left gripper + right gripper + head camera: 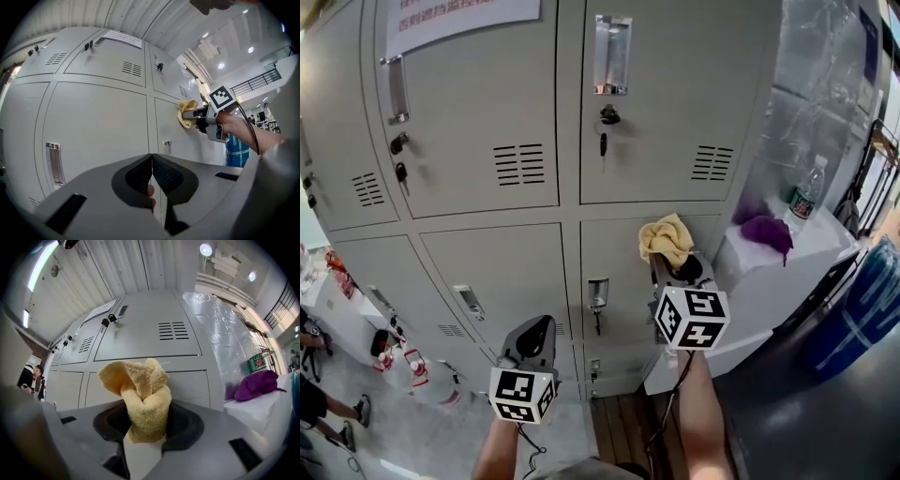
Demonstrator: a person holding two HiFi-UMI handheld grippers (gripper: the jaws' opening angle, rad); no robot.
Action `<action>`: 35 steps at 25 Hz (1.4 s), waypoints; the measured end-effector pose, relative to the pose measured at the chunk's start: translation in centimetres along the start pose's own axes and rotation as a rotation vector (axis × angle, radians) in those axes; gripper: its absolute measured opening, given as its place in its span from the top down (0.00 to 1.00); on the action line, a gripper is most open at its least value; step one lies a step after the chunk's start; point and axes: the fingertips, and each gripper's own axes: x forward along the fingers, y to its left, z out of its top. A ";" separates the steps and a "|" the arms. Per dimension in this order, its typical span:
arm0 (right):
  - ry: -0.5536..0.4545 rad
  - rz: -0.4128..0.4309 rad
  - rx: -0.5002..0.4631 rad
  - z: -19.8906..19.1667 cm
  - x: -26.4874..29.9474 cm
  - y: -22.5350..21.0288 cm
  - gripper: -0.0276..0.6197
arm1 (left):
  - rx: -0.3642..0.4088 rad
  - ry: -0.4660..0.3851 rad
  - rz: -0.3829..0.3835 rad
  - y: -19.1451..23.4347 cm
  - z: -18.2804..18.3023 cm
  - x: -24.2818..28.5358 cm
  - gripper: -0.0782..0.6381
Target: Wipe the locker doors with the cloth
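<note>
The right gripper [672, 265] pinches the yellow cloth [666, 238] tight and holds it up against a lower locker door [619, 253], ready to rub. The left gripper [528, 345] waits lower down, jaws pressed together, empty.

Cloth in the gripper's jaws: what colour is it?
Pale yellow cloth, seen best in the right gripper view.

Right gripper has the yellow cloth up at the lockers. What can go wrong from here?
1. The right gripper pinches the yellow cloth as a bunched wad, most of it beyond the jaws; rubbing may drag it out.
2. A key hangs above the cloth and a handle juts out nearby: the cloth may snag.
3. A bottle stands just right of the lockers; a wide swipe might knock it.
</note>
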 end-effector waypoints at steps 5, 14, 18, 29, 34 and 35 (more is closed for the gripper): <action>0.008 -0.052 -0.003 -0.1 -0.4 -2.4 0.67 | -0.001 0.000 -0.023 -0.6 -0.1 0.5 0.86; 0.024 -0.134 -0.006 -0.4 -1.0 -6.5 0.67 | -0.009 -0.005 -0.044 -0.9 -0.1 1.1 0.86; 0.029 -0.164 0.000 -0.4 -1.3 -8.1 0.67 | -0.011 -0.002 -0.050 -1.1 -0.2 1.3 0.86; 0.039 -0.201 0.017 -0.6 -1.6 -10.3 0.67 | -0.007 0.000 -0.043 -0.7 -0.3 0.8 0.86; 0.034 -0.181 0.008 -0.5 -2.4 -9.2 0.67 | -0.010 -0.004 -0.044 -0.7 -0.1 0.4 0.86; 0.028 -0.172 0.005 -0.4 -2.8 -8.7 0.67 | -0.010 -0.005 -0.044 -0.8 0.0 0.3 0.86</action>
